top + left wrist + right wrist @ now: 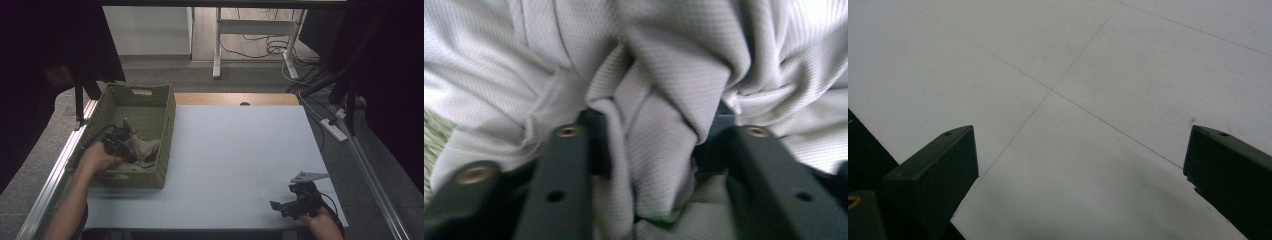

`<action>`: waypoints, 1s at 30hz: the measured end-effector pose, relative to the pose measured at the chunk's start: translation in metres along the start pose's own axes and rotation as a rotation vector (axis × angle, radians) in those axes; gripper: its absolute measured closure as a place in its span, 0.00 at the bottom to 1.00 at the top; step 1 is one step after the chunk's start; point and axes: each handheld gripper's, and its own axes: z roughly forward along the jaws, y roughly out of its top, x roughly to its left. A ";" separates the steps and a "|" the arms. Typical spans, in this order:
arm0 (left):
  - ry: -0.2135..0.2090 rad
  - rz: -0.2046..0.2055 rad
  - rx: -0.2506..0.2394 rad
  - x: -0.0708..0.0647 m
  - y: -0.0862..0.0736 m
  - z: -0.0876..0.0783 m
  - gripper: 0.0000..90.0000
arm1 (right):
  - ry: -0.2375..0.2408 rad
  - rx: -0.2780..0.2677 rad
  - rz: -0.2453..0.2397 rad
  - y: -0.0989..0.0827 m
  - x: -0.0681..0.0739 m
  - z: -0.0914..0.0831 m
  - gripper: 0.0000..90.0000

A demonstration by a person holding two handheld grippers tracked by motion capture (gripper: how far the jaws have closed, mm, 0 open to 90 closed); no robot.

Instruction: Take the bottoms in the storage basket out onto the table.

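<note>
Right now my left tongs are down inside the olive-green woven basket, clenched on a thick fold of the pale grey knitted cloth that lies crumpled in it. In the left gripper view the fold stands bunched between the two black jaws, and both press into its sides. To do this well, I judge I should keep the squeeze steady and lift straight up, slowly, so the cloth clears the basket wall without dragging the basket along; if the fold is only a surface pleat it may slip, so I would watch whether the rest of the fabric follows.

Seen close, the cloth has a fine ribbed weave, soft and limp, lying in deep creases and overlapping folds, with a sliver of green basket showing at the left edge. From above it sits at the near end of the basket, on the left part of the white worktop.

My right tongs rest released near the worktop's near right corner, jaws wide apart over bare surface, grasping nothing.
</note>
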 end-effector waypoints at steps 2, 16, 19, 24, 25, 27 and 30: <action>-0.006 -0.036 0.005 0.001 0.002 -0.002 0.78 | -0.001 0.000 0.001 0.000 0.000 0.000 0.01; 0.141 -0.070 -0.301 0.002 0.009 -0.056 0.82 | 0.002 0.001 0.010 0.000 -0.001 0.000 0.01; 0.163 -0.080 -0.354 0.001 0.011 -0.066 0.82 | 0.003 0.001 0.010 0.000 -0.001 0.000 0.01; 0.130 -0.066 -0.448 -0.005 0.013 -0.081 0.82 | 0.003 -0.001 0.009 0.000 -0.001 0.000 0.01; 0.113 -0.049 -0.433 -0.007 0.015 -0.078 0.81 | 0.003 -0.001 0.009 0.000 -0.001 0.000 0.01; 0.051 -0.010 -0.359 -0.009 0.020 -0.065 0.78 | 0.004 -0.001 0.008 0.000 -0.001 0.000 0.01; 0.038 0.037 -0.291 -0.011 0.025 -0.040 0.65 | 0.004 0.001 0.007 0.000 0.000 0.000 0.01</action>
